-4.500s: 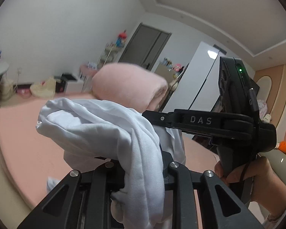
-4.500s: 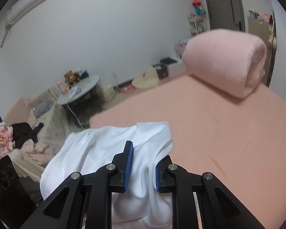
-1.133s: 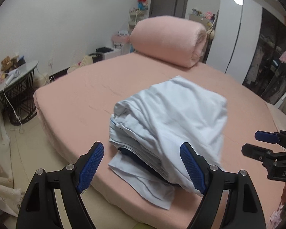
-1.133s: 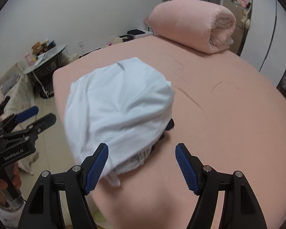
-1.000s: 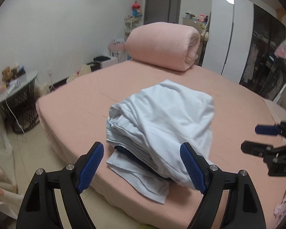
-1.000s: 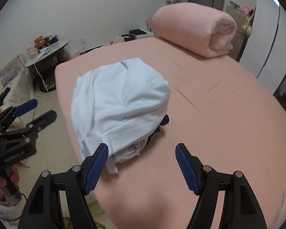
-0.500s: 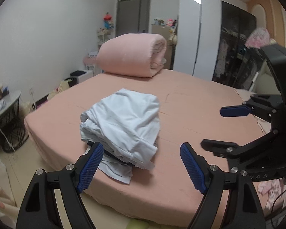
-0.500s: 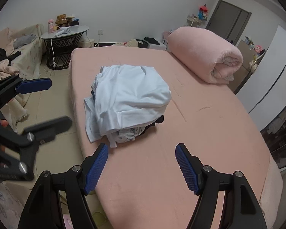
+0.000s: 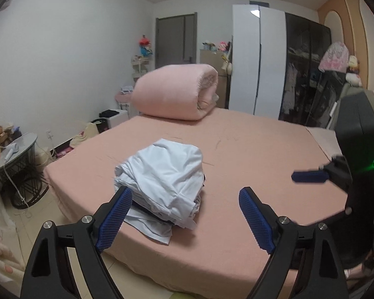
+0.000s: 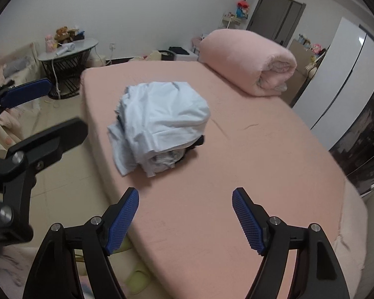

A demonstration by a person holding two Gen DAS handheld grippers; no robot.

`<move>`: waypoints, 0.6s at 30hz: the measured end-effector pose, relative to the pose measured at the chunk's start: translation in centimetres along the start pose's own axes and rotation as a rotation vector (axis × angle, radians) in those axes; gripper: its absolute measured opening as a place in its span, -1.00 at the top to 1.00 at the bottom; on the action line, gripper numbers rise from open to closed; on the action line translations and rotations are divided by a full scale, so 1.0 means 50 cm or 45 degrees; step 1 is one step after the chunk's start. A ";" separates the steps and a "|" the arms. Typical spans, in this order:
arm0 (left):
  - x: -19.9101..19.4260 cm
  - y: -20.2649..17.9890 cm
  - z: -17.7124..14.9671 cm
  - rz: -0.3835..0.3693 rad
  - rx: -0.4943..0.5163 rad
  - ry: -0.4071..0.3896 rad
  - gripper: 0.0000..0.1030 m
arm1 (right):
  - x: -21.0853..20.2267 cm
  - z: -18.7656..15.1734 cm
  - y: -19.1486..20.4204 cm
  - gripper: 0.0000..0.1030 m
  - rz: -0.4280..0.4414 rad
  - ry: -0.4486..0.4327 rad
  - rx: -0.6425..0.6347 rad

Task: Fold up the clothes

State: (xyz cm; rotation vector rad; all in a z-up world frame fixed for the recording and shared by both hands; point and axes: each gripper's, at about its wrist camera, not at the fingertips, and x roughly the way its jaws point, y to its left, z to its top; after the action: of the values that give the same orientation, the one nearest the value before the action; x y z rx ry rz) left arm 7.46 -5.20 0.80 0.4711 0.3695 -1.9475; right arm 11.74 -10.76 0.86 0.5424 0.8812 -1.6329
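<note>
A pile of white clothes lies on the pink bed near its left front corner, with a dark garment showing under it; it also shows in the right wrist view. My left gripper is open and empty, held off the bed's front edge, short of the pile. My right gripper is open and empty, over the bed's near edge, well back from the pile. Each gripper shows in the other's view: the right one, the left one.
A rolled pink duvet lies at the far side of the bed. A round side table with small items stands left of the bed. White and dark wardrobes line the right wall. Floor runs along the bed's near side.
Both grippers let go of the white clothes, which now lie in a pile on the bed. Both grippers have opened and pulled back and up, away from the pile.
</note>
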 end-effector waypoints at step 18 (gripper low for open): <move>0.021 0.064 0.000 0.149 -0.080 0.111 -0.71 | -0.023 0.010 0.004 -0.50 0.073 0.014 0.060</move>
State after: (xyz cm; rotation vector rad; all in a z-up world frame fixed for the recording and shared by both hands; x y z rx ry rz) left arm 10.01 -7.32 0.15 0.5269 0.4477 -1.8010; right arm 12.28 -10.46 1.98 0.6046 0.8303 -1.6032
